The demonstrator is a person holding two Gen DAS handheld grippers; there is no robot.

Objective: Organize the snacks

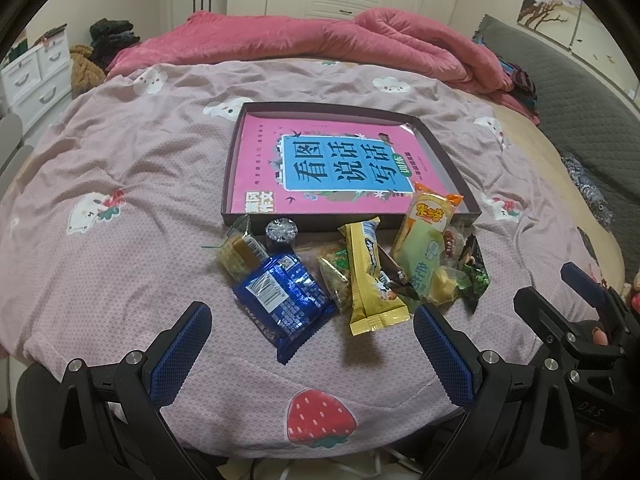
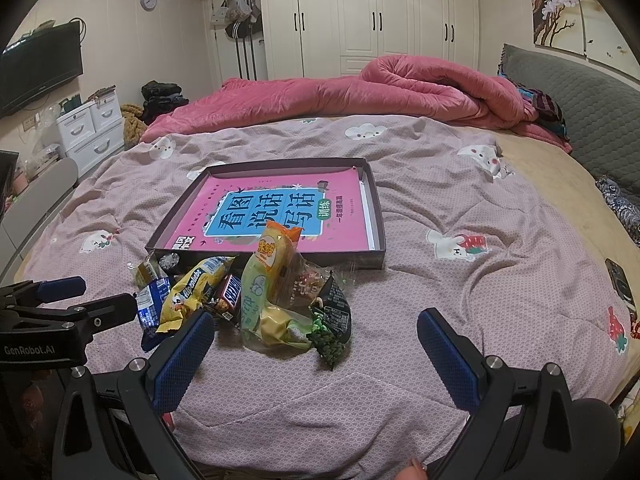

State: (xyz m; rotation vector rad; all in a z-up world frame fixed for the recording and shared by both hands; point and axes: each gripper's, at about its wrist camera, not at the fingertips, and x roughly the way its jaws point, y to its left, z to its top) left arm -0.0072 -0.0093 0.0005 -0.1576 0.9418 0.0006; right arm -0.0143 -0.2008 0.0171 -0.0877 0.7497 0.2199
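Both grippers are black plastic with silver screw heads at the finger joints and blue, finely textured pads. The left gripper [image 1: 312, 344] fills the lower frame of its view; the right gripper [image 2: 316, 356] likewise. White "GenRobot.AI" lettering marks the left gripper's body at lower left of the right view.

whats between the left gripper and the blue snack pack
Nothing: only bare pink bedspread lies between the open left gripper and the blue pack, as the left wrist view shows.
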